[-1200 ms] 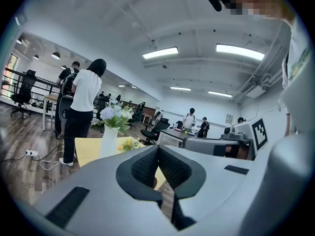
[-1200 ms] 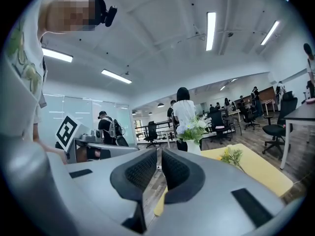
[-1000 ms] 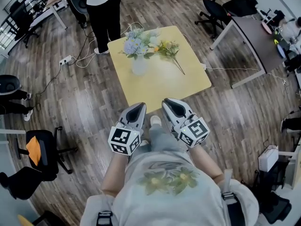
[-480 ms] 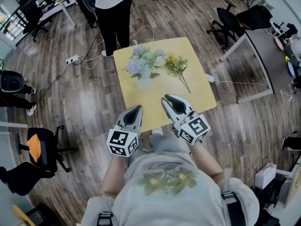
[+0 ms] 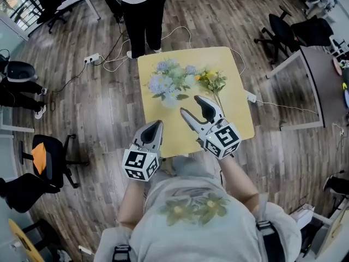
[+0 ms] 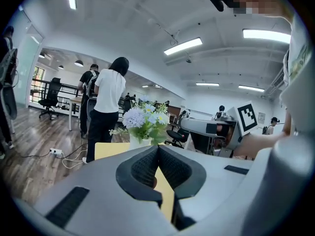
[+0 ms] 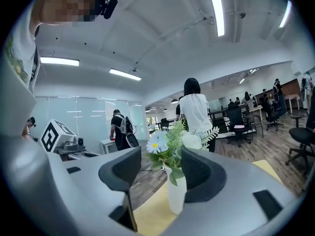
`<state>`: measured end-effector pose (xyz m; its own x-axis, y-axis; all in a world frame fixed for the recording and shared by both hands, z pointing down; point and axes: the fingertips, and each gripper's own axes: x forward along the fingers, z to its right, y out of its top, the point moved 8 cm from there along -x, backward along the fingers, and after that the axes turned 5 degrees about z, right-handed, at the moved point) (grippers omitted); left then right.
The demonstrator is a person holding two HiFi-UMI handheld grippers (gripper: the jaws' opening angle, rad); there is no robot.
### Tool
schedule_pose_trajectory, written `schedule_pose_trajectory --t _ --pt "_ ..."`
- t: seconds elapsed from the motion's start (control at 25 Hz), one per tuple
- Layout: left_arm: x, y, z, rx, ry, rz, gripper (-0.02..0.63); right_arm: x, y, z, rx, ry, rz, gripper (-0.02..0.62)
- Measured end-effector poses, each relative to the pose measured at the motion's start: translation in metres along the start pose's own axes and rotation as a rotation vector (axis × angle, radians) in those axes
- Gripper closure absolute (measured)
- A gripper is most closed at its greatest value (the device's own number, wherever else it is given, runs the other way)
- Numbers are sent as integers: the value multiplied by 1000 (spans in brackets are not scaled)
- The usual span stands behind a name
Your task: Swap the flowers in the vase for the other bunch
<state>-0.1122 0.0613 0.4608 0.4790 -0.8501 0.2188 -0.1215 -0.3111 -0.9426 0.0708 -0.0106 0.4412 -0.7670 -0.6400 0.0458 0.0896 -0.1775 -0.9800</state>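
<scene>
On the table [image 5: 163,138], flowers [image 5: 162,81] fill the vase [image 5: 170,97] at eleven o'clock; other bunch [image 5: 211,82] lies at one; swap not begun; left gripper [image 5: 154,129] closed, empty; right gripper [image 5: 191,106], jaws just now opening, holds nothing.

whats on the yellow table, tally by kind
vase: 1
flower bunches: 2 (bunch in the vase, loose bunch lying on the table)
total: 3
</scene>
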Motion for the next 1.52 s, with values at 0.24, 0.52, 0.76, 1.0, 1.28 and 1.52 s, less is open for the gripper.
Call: schedule_pose_trajectory --t 0.24,0.52,0.76,1.0,1.28,1.52 --pt "21 2 -4 -15 50 14 591 25 -12 27 36 38 -27 345" --pt "38 -3 -7 -21 58 -5 591 55 -30 51 44 39 -92 334" --pt "50 0 -15 -19 58 -20 591 80 -39 61 51 37 -124 333" --pt "63 1 -23 -12 41 -52 591 98 -40 66 26 72 -153 333" --pt "72 -4 -38 -17 21 -87 591 112 -43 75 3 54 -140 334" --pt "75 -5 -46 -16 -12 -110 591 113 -43 73 -35 53 -104 437"
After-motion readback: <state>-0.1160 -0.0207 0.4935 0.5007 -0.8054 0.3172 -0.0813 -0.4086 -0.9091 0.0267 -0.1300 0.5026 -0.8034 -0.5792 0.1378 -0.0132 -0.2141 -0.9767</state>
